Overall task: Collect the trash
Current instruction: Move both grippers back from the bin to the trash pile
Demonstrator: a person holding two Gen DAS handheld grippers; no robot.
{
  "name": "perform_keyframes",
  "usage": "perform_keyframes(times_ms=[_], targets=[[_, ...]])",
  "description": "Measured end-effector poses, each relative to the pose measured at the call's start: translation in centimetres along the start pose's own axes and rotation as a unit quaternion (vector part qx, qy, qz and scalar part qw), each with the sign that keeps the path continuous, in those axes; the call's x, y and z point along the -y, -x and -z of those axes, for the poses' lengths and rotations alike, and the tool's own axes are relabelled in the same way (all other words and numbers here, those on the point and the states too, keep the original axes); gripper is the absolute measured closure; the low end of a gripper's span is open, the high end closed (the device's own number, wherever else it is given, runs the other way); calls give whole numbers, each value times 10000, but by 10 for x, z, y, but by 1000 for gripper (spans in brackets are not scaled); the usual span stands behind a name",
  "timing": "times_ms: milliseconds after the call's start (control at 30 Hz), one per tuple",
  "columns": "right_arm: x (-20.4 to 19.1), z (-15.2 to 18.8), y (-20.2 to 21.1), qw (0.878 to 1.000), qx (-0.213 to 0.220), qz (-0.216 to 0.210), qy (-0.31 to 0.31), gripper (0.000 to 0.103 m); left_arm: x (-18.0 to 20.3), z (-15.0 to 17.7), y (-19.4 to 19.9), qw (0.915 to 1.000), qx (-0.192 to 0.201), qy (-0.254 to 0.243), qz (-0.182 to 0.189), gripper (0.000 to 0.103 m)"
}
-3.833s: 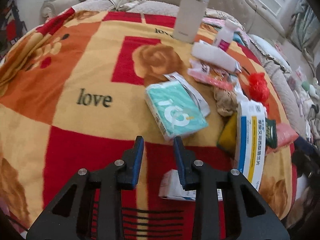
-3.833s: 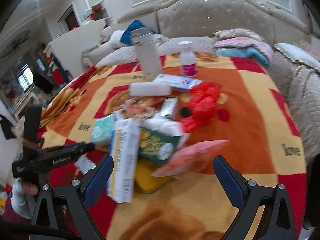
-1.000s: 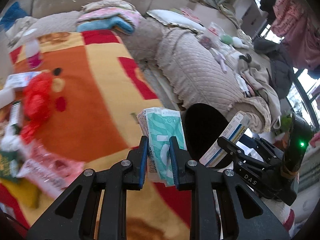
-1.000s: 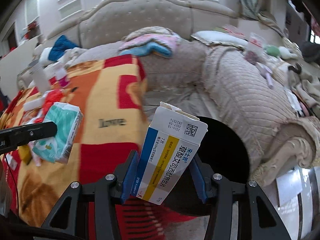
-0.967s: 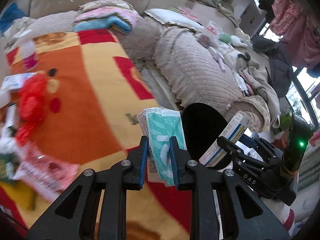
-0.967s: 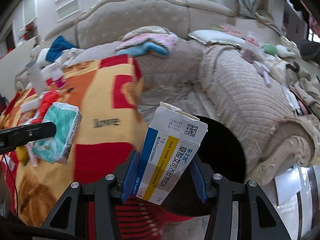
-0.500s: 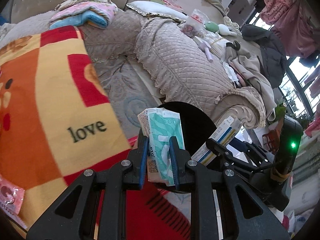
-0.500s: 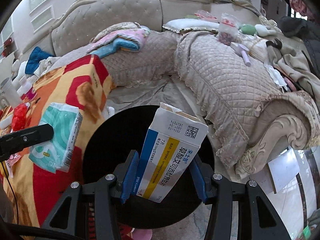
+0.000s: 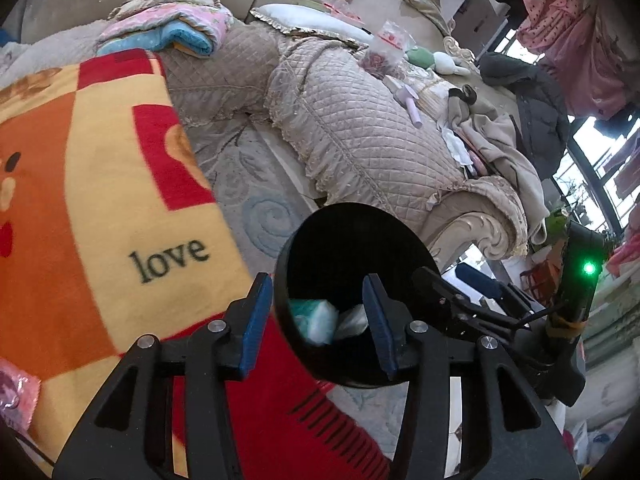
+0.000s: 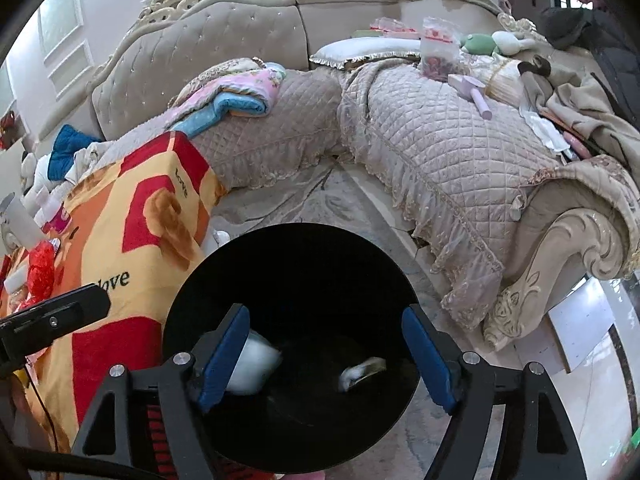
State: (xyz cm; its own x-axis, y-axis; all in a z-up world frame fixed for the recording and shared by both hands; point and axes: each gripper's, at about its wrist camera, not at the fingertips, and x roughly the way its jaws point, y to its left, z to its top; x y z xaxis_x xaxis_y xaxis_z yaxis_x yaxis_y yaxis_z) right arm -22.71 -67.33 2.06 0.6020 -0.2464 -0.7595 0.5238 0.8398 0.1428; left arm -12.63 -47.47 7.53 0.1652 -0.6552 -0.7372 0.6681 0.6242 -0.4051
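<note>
Black plastic is filling both views — the round trash bin [image 10: 288, 272] is sitting on the floor right below both grippers, tucked against the edge of the love-print blanket [image 9: 120, 184]. The left gripper [image 9: 316, 320] is hanging over the bin's nine o'clock rim, its jaws opening and nothing between them; the teal tissue pack [image 9: 312, 318] is lying down inside the bin, with a pale crumpled scrap [image 9: 354, 320] just beside it at three o'clock. The right gripper [image 10: 326, 356] is hovering over the bin's mouth, jaws opening wide and bare as well; in its view a white packet [image 10: 254, 368] is lying by the left blue pad and a small pale item [image 10: 362, 370] is resting at about four o'clock from it, too dark to name.

More trash seems to be waiting at nine o'clock in the right wrist view — a red mesh bundle [image 10: 40, 272] among small packets on the blanket. That mesh is looking light, soft and crushable, so pinching it through the bunched middle should be gripping best; a thin flat wrapper would probably be slipping unless taken by an edge
</note>
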Motion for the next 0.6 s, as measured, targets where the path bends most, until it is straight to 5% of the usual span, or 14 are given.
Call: perform_keyframes(times_ms=[600], targets=[[-91, 14, 52, 9954, 614, 91, 724, 25, -63, 45, 102, 9925, 721, 177, -976, 58]])
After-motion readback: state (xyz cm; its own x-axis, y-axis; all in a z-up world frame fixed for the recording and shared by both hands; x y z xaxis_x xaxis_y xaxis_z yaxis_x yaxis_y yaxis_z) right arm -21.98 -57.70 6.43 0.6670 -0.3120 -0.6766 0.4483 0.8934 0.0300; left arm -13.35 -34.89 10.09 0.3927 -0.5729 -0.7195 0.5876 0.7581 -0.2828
